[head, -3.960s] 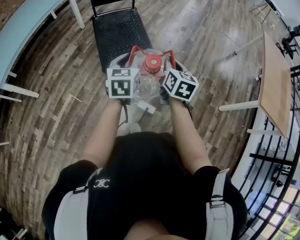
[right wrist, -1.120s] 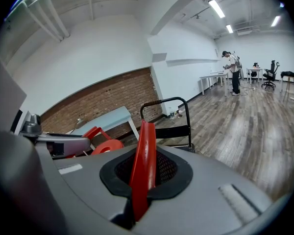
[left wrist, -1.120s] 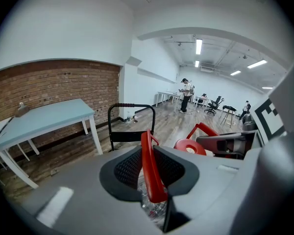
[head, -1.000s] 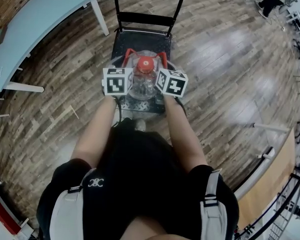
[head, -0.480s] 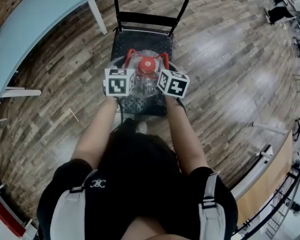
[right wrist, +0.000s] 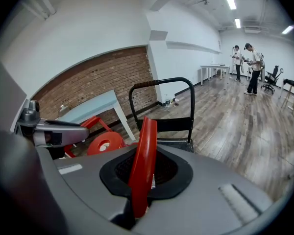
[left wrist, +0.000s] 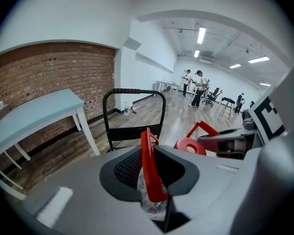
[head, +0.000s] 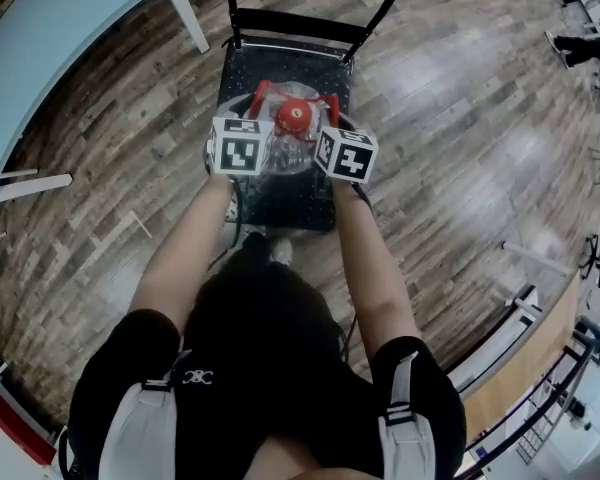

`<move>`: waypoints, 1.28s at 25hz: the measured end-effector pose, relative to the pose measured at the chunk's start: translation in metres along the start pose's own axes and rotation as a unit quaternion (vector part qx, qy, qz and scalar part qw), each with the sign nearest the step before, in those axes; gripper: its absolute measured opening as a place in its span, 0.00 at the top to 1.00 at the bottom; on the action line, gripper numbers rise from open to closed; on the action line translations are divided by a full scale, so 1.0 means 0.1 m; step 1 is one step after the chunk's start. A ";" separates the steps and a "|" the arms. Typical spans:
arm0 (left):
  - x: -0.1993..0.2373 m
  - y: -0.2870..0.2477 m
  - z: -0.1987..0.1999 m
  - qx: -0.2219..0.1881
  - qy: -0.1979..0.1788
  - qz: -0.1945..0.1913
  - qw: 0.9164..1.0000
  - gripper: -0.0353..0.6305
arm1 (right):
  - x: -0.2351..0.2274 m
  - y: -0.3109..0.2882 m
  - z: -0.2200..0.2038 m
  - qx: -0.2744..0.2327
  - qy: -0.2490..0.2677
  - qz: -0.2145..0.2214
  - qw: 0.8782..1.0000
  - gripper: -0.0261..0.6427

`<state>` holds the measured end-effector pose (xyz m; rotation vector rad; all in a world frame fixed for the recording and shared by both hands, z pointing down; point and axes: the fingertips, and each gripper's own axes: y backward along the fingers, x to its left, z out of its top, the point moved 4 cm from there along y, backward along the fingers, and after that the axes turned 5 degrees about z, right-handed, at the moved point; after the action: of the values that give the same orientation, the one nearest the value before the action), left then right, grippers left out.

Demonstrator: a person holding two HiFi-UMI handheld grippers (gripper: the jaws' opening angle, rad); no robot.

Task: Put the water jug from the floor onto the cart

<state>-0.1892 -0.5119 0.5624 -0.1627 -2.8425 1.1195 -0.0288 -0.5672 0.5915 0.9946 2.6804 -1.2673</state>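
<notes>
Water jug (head: 286, 156), clear body with red cap (head: 292, 116), is over the cart (head: 248, 68), inside the outline of its black deck. The head view doesn't show whether the base touches the deck. Left gripper (left wrist: 151, 175) is clamped on one red carry handle (left wrist: 145, 146), which stands upright between the pads. Right gripper (right wrist: 141, 175) is clamped the same way on the other red handle (right wrist: 145, 141). Left cube (head: 240, 146) sits at 8 o'clock from the cap, right cube (head: 345, 155) at 4 o'clock. Cart push bar (head: 310, 23) is at 12 o'clock from the jug. Light blue table (head: 50, 48) is at 10 o'clock, on a wood plank floor (head: 460, 118). A brick wall (left wrist: 54, 72) runs behind the table, and people (left wrist: 196, 84) stand far down the room.
</notes>
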 end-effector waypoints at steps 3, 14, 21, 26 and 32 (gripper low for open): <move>0.06 -0.30 0.02 0.008 -0.006 -0.010 1.000 0.84 | -0.09 -0.24 0.10 0.010 0.013 -0.009 1.000 0.91; 0.25 -1.12 0.07 0.042 0.051 -0.052 0.996 0.83 | -0.37 -0.96 0.35 0.023 0.025 -0.033 0.999 0.91; 0.30 -1.55 0.06 0.057 0.065 -0.073 0.994 0.82 | -0.58 -1.35 0.46 0.023 0.062 -0.041 0.997 0.91; 0.35 -1.80 0.13 0.054 0.044 -0.073 0.995 0.82 | -0.68 -1.59 0.54 0.019 0.067 -0.041 0.997 0.91; 0.45 -2.02 0.23 0.051 0.037 -0.064 0.996 0.82 | -0.69 -1.81 0.65 0.015 0.063 -0.044 0.997 0.91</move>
<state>-0.2501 -0.6687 0.6853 -0.0156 -2.6808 1.2015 -0.0898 -0.7345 0.6915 1.0034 2.8365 -1.3045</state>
